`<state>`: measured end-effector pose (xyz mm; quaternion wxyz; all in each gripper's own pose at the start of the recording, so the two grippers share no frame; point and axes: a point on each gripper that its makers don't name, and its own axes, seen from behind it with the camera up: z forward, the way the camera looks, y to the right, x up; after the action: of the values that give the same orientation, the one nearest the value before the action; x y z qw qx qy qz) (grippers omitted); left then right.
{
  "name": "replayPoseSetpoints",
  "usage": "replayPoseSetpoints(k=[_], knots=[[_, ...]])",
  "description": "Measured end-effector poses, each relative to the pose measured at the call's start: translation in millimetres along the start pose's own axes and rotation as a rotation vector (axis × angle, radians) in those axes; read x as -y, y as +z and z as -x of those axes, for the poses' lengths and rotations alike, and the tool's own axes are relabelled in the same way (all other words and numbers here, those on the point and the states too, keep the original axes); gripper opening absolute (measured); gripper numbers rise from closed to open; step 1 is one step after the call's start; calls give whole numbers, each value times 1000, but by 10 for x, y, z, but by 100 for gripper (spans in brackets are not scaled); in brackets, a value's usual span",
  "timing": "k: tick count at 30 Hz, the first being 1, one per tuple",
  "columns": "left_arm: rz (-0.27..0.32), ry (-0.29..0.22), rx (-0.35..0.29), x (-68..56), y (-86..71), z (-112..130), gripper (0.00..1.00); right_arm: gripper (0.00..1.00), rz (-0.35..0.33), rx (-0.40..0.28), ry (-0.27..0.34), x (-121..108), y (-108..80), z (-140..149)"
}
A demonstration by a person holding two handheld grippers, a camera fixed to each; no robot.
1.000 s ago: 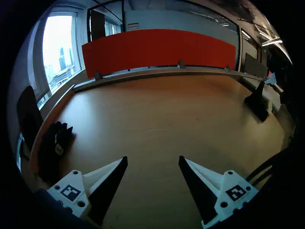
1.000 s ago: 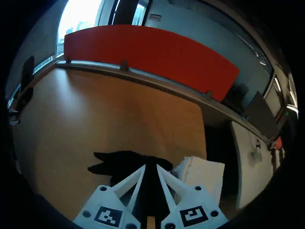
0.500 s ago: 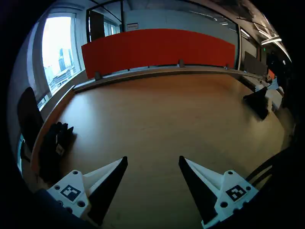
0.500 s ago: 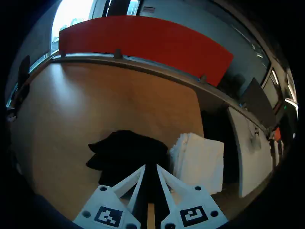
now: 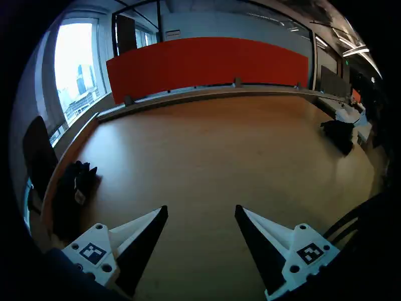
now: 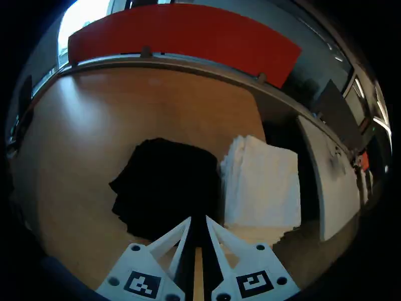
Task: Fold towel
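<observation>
A black towel [image 6: 165,185] lies crumpled on the wooden table [image 6: 100,125], spreading out from my right gripper's fingertips. My right gripper [image 6: 198,219] is shut, its fingers pinching the towel's near edge with only a thin dark slit between them. A stack of folded white towels [image 6: 260,185] sits right beside the black towel, to its right. In the left gripper view, my left gripper [image 5: 200,206] hovers open over bare table [image 5: 210,150], nothing between its fingers. The black towel [image 5: 341,135] is a small dark lump far to the right there, with the white stack [image 5: 351,116] behind it.
A long red divider [image 5: 208,62] runs along the table's far edge. A black bundle [image 5: 75,183] sits at the table's left edge near a dark chair [image 5: 37,150]. Past the table's right edge stands a white desk [image 6: 331,180].
The right gripper view has tipped down, so more of the black towel and white stack show. From the left gripper, the towel's raised peak has dropped into a low lump. The left gripper has stayed still.
</observation>
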<state>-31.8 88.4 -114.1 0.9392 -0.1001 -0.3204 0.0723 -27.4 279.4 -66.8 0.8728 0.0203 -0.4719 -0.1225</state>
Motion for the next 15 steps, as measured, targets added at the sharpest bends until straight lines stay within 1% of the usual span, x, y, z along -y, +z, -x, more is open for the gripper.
replayPoseSetpoints(k=[8, 15], knots=[[-1, 1, -1, -6, -9, -8, 100, 5, 5, 44, -1, -42, 33, 155], [0, 4, 0, -22, -12, -3, 100, 5, 9, 72, 10, -60, 66, 233]])
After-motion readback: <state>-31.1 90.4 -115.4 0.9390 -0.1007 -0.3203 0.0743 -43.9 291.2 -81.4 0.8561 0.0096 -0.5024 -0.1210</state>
